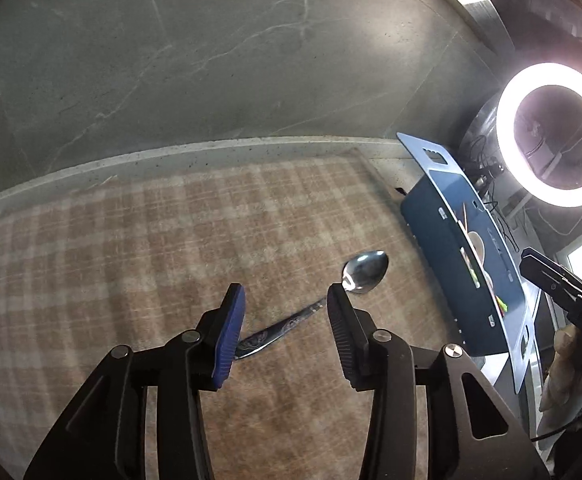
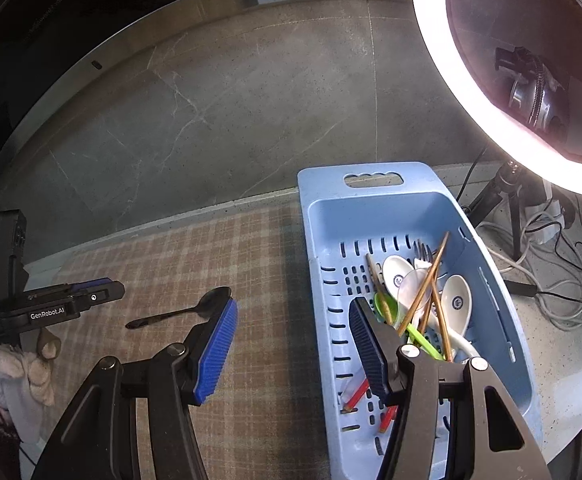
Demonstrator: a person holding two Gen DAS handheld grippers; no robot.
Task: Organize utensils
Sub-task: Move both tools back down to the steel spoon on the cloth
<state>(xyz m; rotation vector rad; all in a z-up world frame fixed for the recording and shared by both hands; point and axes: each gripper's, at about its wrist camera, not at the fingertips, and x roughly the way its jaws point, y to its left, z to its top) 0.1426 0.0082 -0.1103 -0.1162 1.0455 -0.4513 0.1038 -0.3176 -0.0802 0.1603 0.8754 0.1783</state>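
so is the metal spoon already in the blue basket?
No, the metal spoon lies on the plaid cloth beside the blue basket, which holds white soup spoons and chopsticks.

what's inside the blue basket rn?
Blue basket holds white spoons, wooden chopsticks, green utensil, red chopsticks. The right gripper's finger covers part of the near end.

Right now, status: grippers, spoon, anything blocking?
Left hand-held gripper open over metal spoon on plaid cloth. Right hand-held gripper open, empty, at blue basket. Nothing blocking.
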